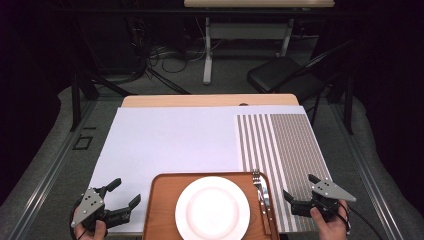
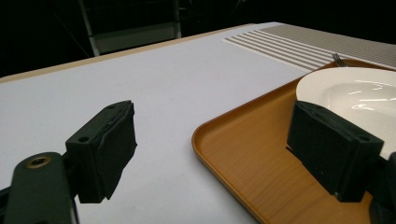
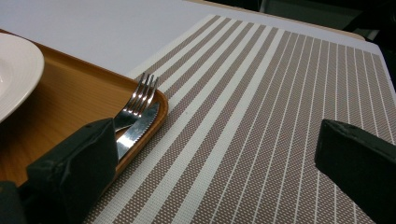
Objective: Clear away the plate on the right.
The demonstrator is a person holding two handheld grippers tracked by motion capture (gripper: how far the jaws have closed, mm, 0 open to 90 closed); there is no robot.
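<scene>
While both grippers sit low at the near edge of the table, a brown tray (image 1: 160, 210) lies between them. On the tray is a round white plate (image 1: 212, 208). A fork (image 1: 258, 182) and a knife (image 1: 267, 210) lie side by side along the tray's right edge (the fork's points face away from the person).

The left gripper (image 1: 122, 195) is held by a hand (image 1: 90, 227) just left of the tray. Its jaws are spread wide and hold nothing. From the left gripper view, one jaw hangs over the white sheet (image 2: 154, 93) and the other over the tray's near corner, close to the plate (image 2: 355, 93).

The right gripper (image 1: 300, 189) is just right of the tray, over the striped mat (image 1: 290, 145). Its jaws are wide apart too, with nothing in them. The right gripper view shows the fork (image 3: 140, 100) and knife (image 3: 135, 130) near its left jaw.
</scene>
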